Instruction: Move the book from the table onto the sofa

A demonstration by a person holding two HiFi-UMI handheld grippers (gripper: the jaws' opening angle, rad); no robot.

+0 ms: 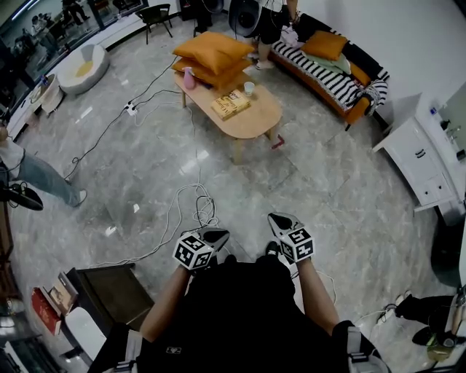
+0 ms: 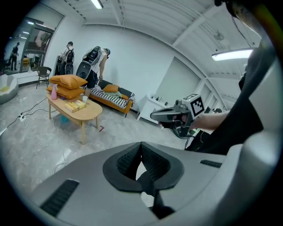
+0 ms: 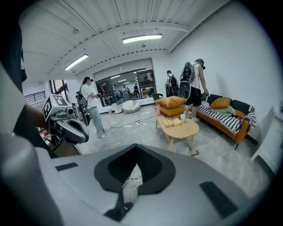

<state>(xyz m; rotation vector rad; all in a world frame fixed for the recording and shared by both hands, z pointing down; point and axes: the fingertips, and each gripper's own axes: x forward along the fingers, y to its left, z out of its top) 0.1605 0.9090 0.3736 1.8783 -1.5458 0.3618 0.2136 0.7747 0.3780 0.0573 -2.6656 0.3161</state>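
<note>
The yellow book (image 1: pixel 231 104) lies on the oval wooden table (image 1: pixel 251 122) far ahead, also seen as the book (image 2: pixel 76 106) and the book (image 3: pixel 172 122) in the two gripper views. The orange sofa (image 1: pixel 331 80) with a striped cover stands beyond the table to the right. My left gripper (image 1: pixel 216 234) and right gripper (image 1: pixel 279 218) are held close to my body over the floor, far from the table. Both are shut with nothing between the jaws. The left gripper view shows my right gripper (image 2: pixel 164 116); the right gripper view shows my left gripper (image 3: pixel 73 128).
Two orange cushions (image 1: pixel 211 55), a pink bottle (image 1: pixel 188 78) and a white cup (image 1: pixel 249 88) share the table. Cables (image 1: pixel 196 207) trail over the floor ahead. A white cabinet (image 1: pixel 426 164) stands right, a dark box (image 1: pixel 109 291) left. A person (image 1: pixel 273 22) stands by the sofa, another (image 1: pixel 36 175) at left.
</note>
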